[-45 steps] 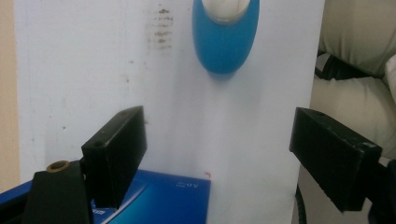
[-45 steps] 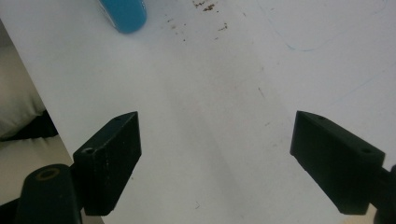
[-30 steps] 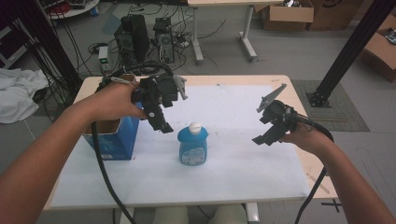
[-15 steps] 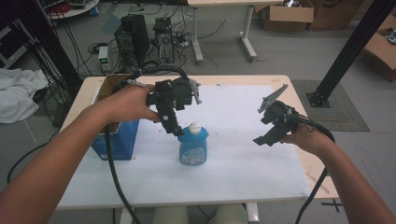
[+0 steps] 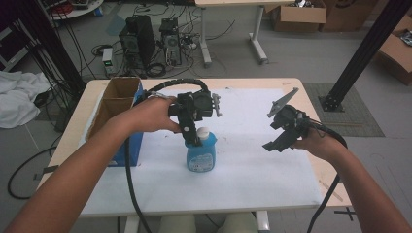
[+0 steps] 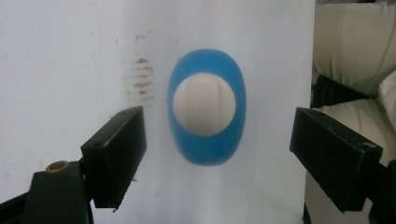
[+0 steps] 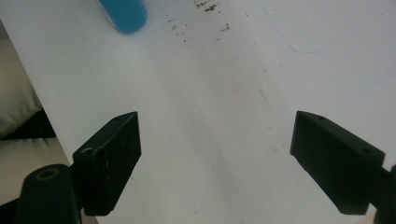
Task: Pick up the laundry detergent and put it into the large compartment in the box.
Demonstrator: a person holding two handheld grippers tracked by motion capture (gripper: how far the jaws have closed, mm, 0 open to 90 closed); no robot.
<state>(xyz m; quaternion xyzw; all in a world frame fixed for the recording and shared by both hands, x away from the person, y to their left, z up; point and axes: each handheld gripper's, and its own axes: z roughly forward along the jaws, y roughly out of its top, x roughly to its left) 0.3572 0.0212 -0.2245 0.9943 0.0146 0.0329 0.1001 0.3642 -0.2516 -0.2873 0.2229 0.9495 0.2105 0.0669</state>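
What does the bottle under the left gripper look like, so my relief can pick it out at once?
On the white sheet covering the table, look near the middle, right of the open cardboard box. The bottle stands upright there, directly below the open left gripper. It is a squat blue bottle with a round white cap, the one blue-and-white thing on the sheet.

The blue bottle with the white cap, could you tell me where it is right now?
In the high view, the blue bottle stands upright mid-table, right of the cardboard box, directly under the open left gripper.

Left gripper (image 6: 217,158) jaws wide apart above blue bottle (image 6: 207,107), white cap.
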